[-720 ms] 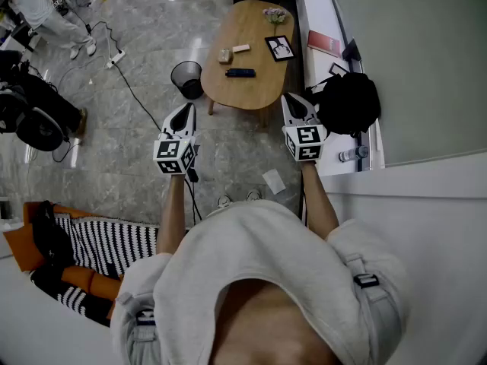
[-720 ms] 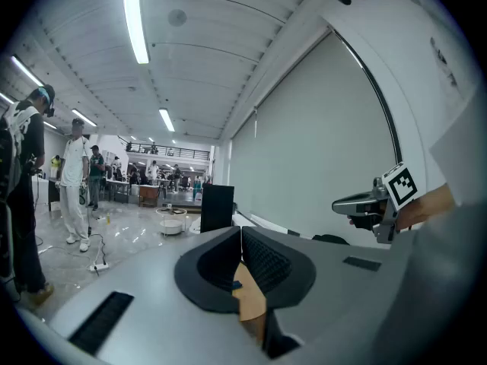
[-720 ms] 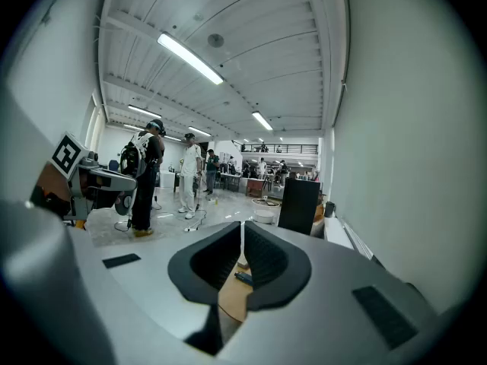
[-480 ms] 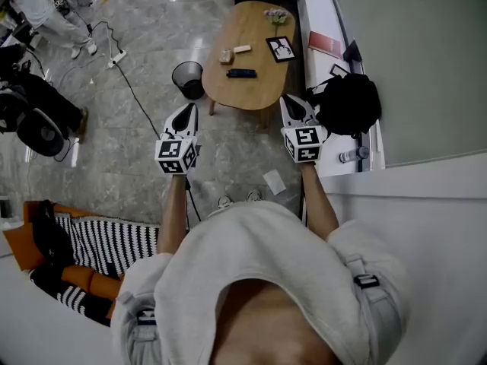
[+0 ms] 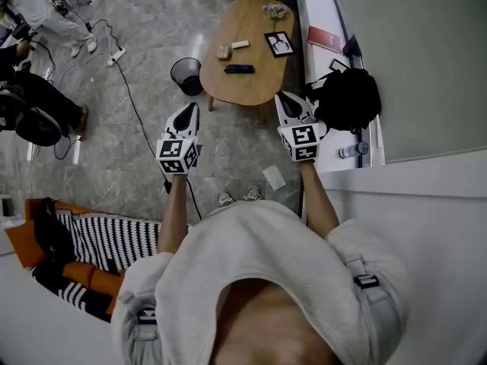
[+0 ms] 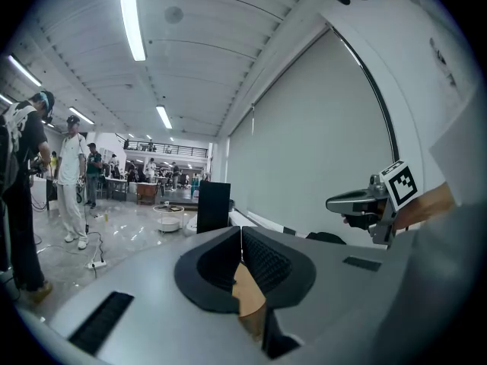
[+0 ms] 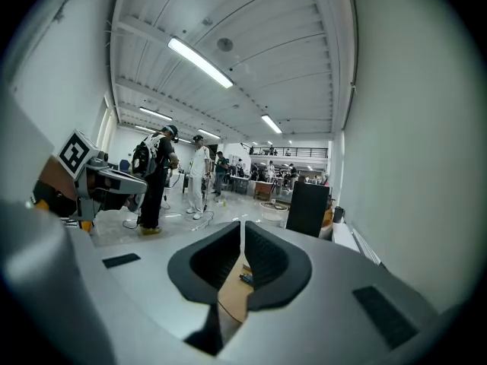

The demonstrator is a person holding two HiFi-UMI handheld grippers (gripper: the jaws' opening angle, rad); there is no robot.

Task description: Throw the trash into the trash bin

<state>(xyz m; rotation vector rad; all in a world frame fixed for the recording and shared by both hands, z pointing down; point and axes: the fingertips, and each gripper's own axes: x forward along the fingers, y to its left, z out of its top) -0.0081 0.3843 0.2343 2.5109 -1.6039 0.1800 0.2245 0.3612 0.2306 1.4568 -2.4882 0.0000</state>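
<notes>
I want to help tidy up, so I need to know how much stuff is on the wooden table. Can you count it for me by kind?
On the wooden table:
small light blocks: 2
dark bar: 1
black picture frame: 1
little bunch of flowers: 1
Total: 5

1. Trash bin (image 5: pixel 186 76): dark, round, upright and open-topped. It stands on the floor ahead of the left gripper (image 5: pixel 185 110)'s jaws, apart from them.
2. Small pale crumpled piece (image 5: pixel 224 52): lies on the table (image 5: pixel 251 90), farther ahead and right of those jaws.
</notes>
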